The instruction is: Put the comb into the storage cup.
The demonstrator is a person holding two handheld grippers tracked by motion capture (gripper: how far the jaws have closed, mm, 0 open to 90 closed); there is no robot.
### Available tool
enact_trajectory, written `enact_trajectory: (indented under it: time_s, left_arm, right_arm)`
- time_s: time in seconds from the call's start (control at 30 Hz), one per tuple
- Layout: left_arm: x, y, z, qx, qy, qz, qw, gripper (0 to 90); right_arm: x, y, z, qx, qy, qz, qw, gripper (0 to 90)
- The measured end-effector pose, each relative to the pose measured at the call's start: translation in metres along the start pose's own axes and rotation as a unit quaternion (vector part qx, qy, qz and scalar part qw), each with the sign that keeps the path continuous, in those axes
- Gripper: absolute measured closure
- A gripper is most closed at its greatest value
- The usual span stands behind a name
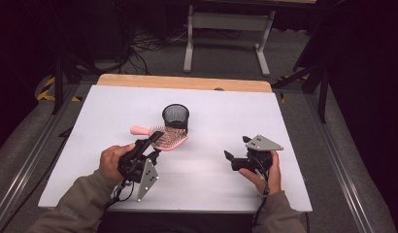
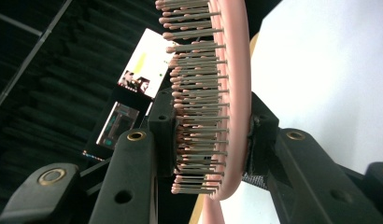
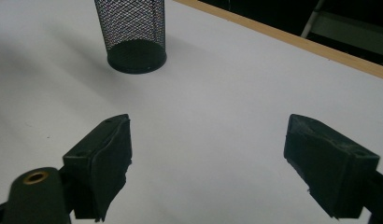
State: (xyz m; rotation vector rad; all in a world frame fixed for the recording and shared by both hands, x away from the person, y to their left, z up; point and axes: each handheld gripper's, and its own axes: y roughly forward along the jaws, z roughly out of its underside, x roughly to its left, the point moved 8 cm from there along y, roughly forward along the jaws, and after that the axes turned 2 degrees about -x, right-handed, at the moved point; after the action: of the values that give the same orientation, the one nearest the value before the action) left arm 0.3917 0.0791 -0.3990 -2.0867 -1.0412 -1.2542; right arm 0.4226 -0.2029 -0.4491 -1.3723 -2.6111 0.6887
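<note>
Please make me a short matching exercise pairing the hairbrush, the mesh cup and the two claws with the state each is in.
Things:
1. pink hairbrush
2. black mesh cup
3. left claw
4. right claw

States:
A. open, nothing between its jaws
B. standing upright on the white table
C. clamped by its head, one jaw on the bristles and one on the back
D. shut on the brush head

Pairs: 1-C, 2-B, 3-D, 4-A
</note>
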Motion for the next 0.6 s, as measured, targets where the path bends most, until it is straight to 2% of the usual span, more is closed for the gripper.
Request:
enact_trajectory:
  time_s: [0.03, 0.1, 0.13, 0.37, 0.6]
  left_arm:
    - [0.0, -0.001, 0.001, 0.004, -0.01, -0.001, 0.9999, 64.0]
    - [0.004, -0.001, 0.001, 0.001, -0.011, -0.002, 0.9999, 64.0]
    - [0.005, -0.002, 0.003, 0.002, -0.022, -0.001, 0.9998, 64.0]
    - [0.011, -0.001, 0.009, 0.004, -0.039, -0.004, 0.9992, 64.0]
    - [0.015, 0.0, 0.018, 0.011, -0.065, -0.004, 0.9978, 64.0]
  right_arm:
    - [0.0, 0.0, 0.0, 0.001, 0.001, -0.001, 1.0, 15.8]
    - [0.0, 0.0, 0.001, 0.0, 0.0, 0.001, 1.0, 15.8]
    - [0.0, 0.001, 0.001, 0.0, 0.001, 0.001, 1.0, 15.8]
    - [0.0, 0.0, -0.001, -0.004, -0.014, 0.012, 0.9998, 15.9]
    - [-0.001, -0.002, -0.003, -0.014, -0.018, 0.018, 0.9996, 16.0]
